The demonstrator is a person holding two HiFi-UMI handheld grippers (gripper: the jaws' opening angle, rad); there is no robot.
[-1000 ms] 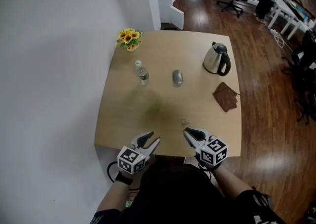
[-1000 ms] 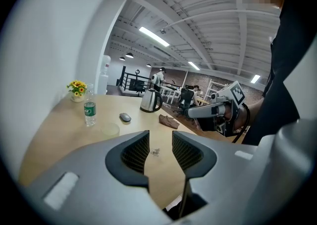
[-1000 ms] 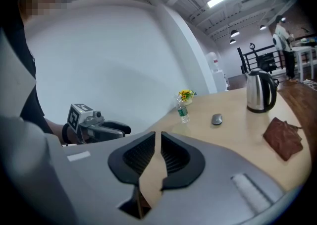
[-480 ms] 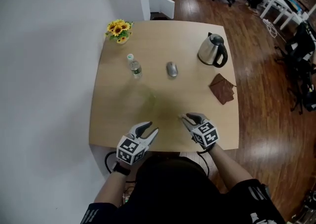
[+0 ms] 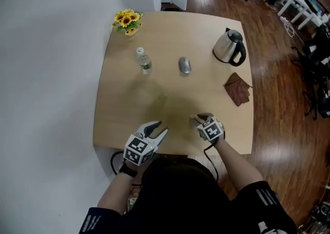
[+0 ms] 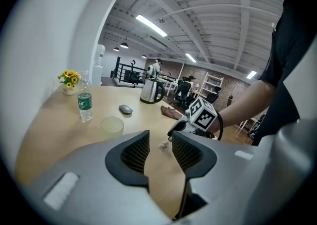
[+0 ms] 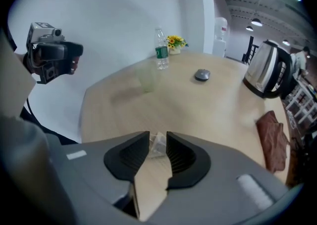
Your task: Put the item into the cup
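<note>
The item (image 7: 158, 146), a small crumpled clear wrapper, lies on the wooden table (image 5: 124, 119) near the front edge. My right gripper (image 7: 158, 138) stands around it with jaws opening; the wrapper sits between the tips, resting on the table. In the head view the right gripper (image 5: 198, 120) is at the wrapper (image 5: 193, 120). The clear plastic cup (image 6: 112, 126) stands upright farther in, faint in the head view (image 5: 162, 97). My left gripper (image 5: 158, 128) hovers open and empty at the front edge, left of the wrapper (image 6: 163, 145).
A water bottle (image 5: 144, 63), a grey mouse (image 5: 184, 65) and a steel kettle (image 5: 229, 46) stand across the far half. A brown cloth (image 5: 238, 88) lies at the right edge, and sunflowers (image 5: 126, 20) sit at the far left corner by the white wall.
My right gripper has moved forward to the wrapper and its jaws have spread around it. The left gripper has stayed near the front edge. The head view has shifted.
</note>
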